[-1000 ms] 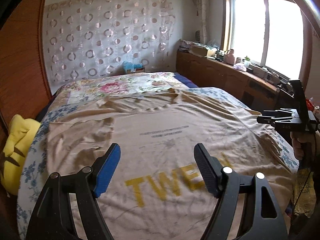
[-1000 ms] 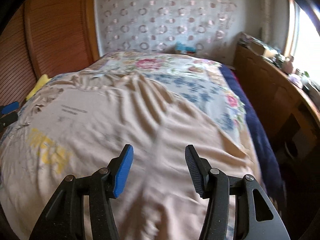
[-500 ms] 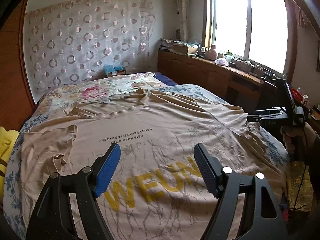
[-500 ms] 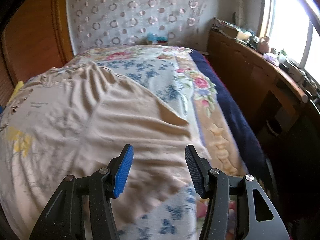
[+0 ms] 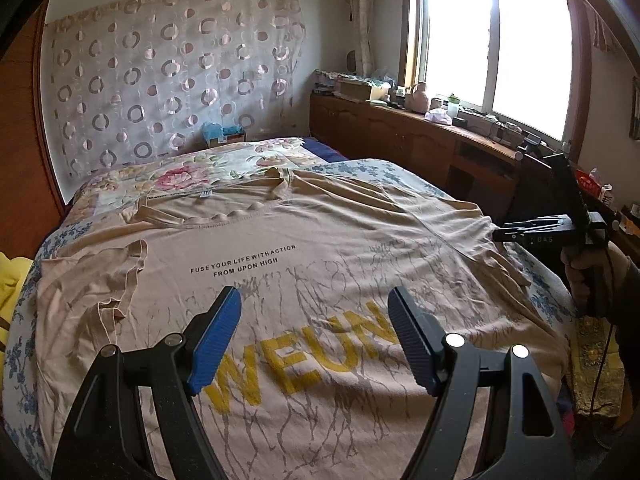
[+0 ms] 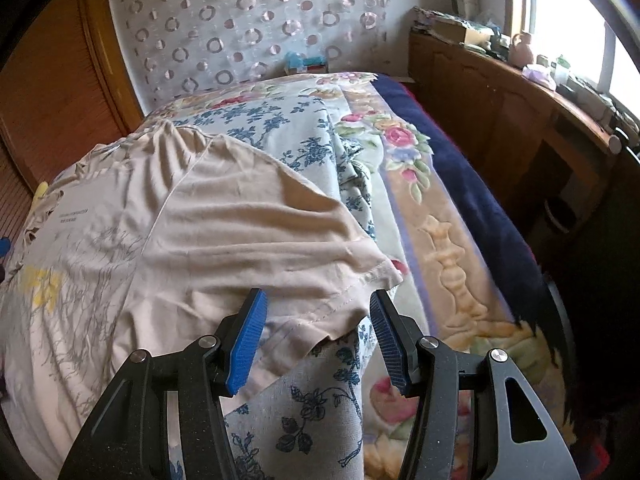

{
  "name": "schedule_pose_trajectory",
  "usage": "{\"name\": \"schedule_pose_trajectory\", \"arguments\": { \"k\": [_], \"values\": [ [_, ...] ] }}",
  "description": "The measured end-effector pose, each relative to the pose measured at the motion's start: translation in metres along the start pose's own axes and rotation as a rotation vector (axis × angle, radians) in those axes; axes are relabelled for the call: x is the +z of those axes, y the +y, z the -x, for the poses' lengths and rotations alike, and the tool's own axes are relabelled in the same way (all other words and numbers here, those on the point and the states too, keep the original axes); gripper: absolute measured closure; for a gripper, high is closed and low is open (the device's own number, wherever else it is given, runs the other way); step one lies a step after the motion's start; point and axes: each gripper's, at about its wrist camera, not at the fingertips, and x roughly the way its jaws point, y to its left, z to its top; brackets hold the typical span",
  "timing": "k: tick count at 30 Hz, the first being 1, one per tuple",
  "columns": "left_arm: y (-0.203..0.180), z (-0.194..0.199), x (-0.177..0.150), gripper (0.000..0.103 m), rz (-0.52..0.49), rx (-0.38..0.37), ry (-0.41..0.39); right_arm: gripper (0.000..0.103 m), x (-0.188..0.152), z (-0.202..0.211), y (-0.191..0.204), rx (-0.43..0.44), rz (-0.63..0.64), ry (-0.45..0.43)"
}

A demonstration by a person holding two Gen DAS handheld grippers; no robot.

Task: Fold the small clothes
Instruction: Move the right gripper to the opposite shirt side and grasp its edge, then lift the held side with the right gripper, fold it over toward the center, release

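A beige T-shirt (image 5: 320, 248) with black small print and yellow letters lies spread face up on the bed. My left gripper (image 5: 314, 304) hovers open above its lower front, nothing between the blue pads. My right gripper (image 6: 316, 308) is at the shirt's right sleeve (image 6: 280, 240). The sleeve's stitched hem (image 6: 344, 300) lies between its jaws, which are closing, and the pads do not press the cloth. In the left wrist view the right gripper (image 5: 520, 234) shows at the bed's right edge, held by a hand (image 5: 588, 268).
A floral bedspread (image 6: 320, 400) covers the bed, with a navy blanket (image 6: 480, 184) along its right side. A cluttered wooden sideboard (image 5: 400, 132) runs under the window. A yellow item (image 5: 12, 280) lies at the bed's left edge. A wooden wall panel (image 6: 48, 80) stands on the left.
My right gripper has travelled right across the shirt to the sleeve hem, and its jaws have narrowed slightly. My left gripper shifted early on, bringing the print to centre, then stayed still.
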Motion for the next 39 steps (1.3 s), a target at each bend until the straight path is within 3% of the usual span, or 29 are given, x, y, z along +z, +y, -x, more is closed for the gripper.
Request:
{"name": "schedule_pose_trajectory", "arguments": {
  "k": [2, 6, 8, 9, 13, 17, 22, 28, 35, 39],
  "values": [
    [0.000, 0.000, 0.000, 0.026, 0.002, 0.001, -0.001, 0.066, 0.000, 0.001, 0.001, 0.008, 0.022, -0.003],
    [0.003, 0.006, -0.006, 0.026, 0.001, 0.011, -0.003, 0.078, -0.002, 0.004, 0.008, -0.045, 0.081, 0.001],
    [0.006, 0.011, -0.009, 0.026, -0.001, 0.015, -0.005, 0.095, -0.001, 0.003, 0.011, -0.078, 0.120, 0.013],
    [0.008, 0.013, -0.010, 0.026, 0.003, 0.019, -0.005, 0.096, 0.001, 0.001, 0.014, -0.082, 0.135, 0.020],
    [0.016, 0.019, -0.011, 0.026, 0.021, 0.035, -0.015, 0.098, 0.003, 0.001, 0.021, -0.085, 0.166, 0.025],
    [0.027, 0.024, -0.011, 0.026, 0.043, 0.055, -0.023, 0.100, 0.007, 0.013, 0.027, -0.071, 0.153, -0.030],
    [0.033, 0.025, -0.013, 0.026, 0.064, 0.065, -0.026, 0.100, 0.021, 0.042, 0.053, 0.004, 0.169, -0.133],
    [0.039, 0.028, -0.014, 0.026, 0.073, 0.072, -0.032, 0.100, 0.048, 0.058, 0.111, 0.120, 0.256, -0.205],
    [0.046, 0.030, -0.014, 0.026, 0.087, 0.082, -0.033, 0.100, 0.054, 0.041, 0.188, 0.261, 0.361, -0.179],
    [0.048, 0.033, -0.015, 0.026, 0.093, 0.084, -0.038, 0.095, 0.054, 0.022, 0.204, 0.271, 0.353, -0.142]
  ]
}}
